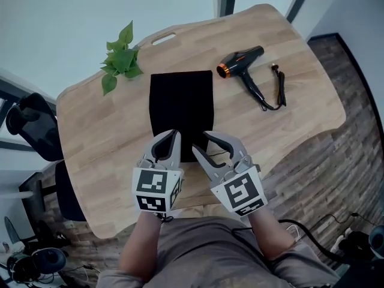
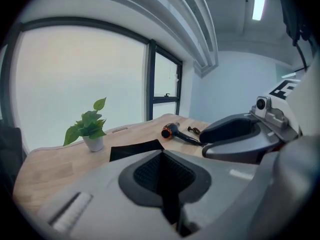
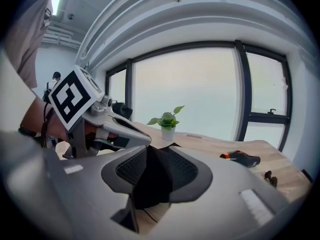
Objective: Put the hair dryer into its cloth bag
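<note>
The hair dryer (image 1: 241,63) is lying on the bench (image 1: 108,155), well apart from the flat cloth bag (image 1: 181,101). The fingers of the right gripper (image 1: 201,143) and left gripper (image 1: 169,138) are clamping its near hem. Uneven pulling risks the thin cloth slipping free. A potted plant (image 1: 122,57) is standing near the large windows (image 3: 185,89)

Soft, even daylight pours through the big windows (image 3: 190,89), which blow out to flat white in both gripper views. A ceiling strip light (image 2: 258,1) glares at the top of the left gripper view. The wooden table (image 1: 288,101) is evenly lit, with only faint shadows, and the cloth bag (image 1: 181,101) reads as solid black with no detail. Both gripper views bulge and darken at the corners. The left gripper (image 2: 162,156) and right gripper (image 3: 150,151) look soft near the lens
</note>
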